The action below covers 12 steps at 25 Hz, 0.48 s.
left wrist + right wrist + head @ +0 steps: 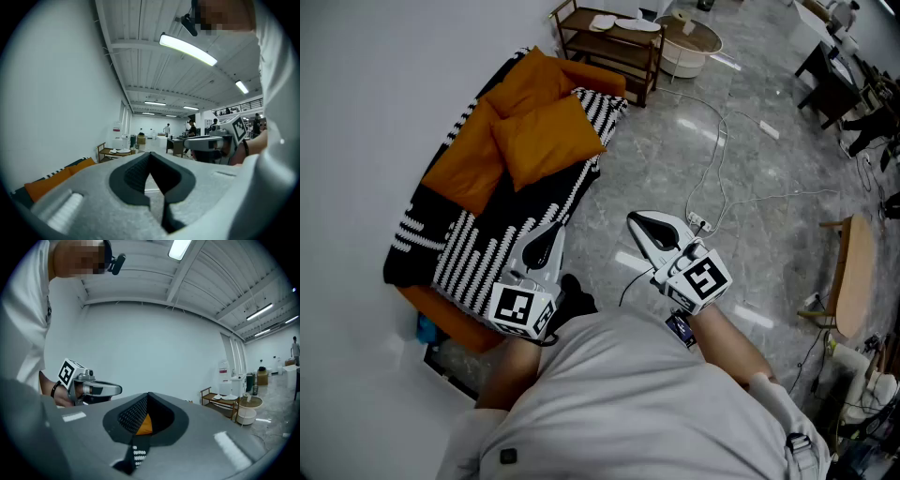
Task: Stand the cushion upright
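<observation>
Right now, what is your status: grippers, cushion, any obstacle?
Left gripper and right gripper both shut, empty, short of the cushion. Orange cushion lies flat on the sofa, not yet upright. Nothing seen blocking the way.

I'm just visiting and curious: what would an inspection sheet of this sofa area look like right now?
Surface: black-and-white striped sofa.
Job's things: orange cushion lying broad face up on it, not upright.
Clutter: second orange cushion behind it.
Claws: left claw and right claw both shut, empty, short of the cushion.
Cables: white cable trailing over the floor to a power strip.
Surroundings: wooden rack, round table.
</observation>
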Tool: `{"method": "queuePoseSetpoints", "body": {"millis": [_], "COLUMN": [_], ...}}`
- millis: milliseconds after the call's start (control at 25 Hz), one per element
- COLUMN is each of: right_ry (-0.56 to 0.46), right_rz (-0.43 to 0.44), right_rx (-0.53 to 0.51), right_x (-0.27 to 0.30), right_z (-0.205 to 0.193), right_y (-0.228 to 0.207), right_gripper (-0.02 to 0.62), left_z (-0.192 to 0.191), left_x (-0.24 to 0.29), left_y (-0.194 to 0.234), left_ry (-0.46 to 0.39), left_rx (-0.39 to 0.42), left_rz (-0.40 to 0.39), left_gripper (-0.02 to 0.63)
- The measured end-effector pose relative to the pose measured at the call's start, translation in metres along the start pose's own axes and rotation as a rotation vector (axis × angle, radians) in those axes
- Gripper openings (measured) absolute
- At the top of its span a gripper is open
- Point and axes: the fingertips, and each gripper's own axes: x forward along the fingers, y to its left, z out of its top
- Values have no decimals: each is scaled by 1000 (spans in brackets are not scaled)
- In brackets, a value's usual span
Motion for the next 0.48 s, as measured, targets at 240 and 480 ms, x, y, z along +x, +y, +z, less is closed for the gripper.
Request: {"method": "queuePoseSetpoints", "body": {"millis": [240,480], "right_ry": [10,-22], "right_rz": [3,-13], "right_rx": [-16,-2], "right_x": [89,165], "right_z": [4,23], "right_y": [3,2], "right_gripper": [11,11], "left_z": [5,12], "left_x": [2,3], "left_y": [90,162], "left_ry": [-10,8], "left_rx": [8,-4], "left_rz": [-4,-48], "left_gripper": [3,3]}}
